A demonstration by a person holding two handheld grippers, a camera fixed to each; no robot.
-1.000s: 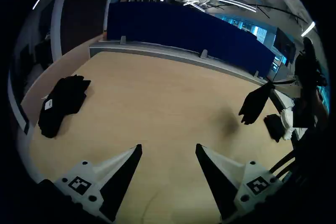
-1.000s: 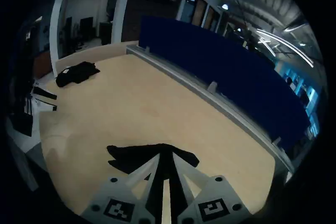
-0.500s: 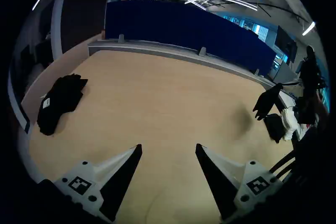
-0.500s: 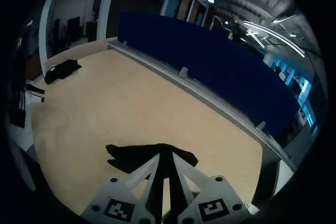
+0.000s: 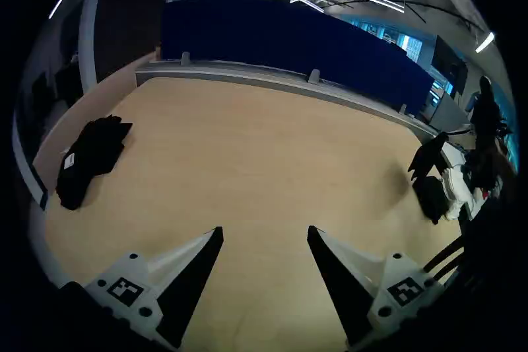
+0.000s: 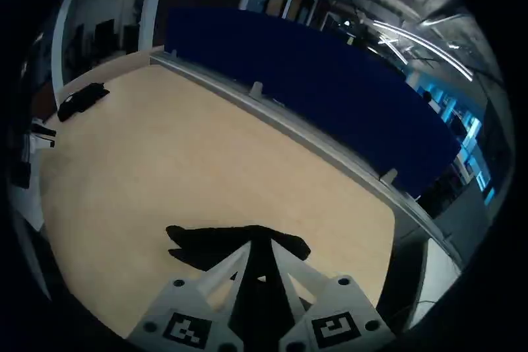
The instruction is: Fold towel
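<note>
Towel [image 6: 198, 245] pinched between jaws of right gripper [image 6: 261, 244]

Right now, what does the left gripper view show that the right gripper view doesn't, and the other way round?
Left gripper view: the left gripper, fingers wide apart above bare table, plus a stack of dark and white cloths at the table's right edge. Right gripper view: the right gripper close up, shut on a black towel that spreads to both sides of its fingers. Shared: the wooden table, the blue partition, the black cloth pile, and apparently the same towel, hanging at the far right in the left gripper view.
</note>
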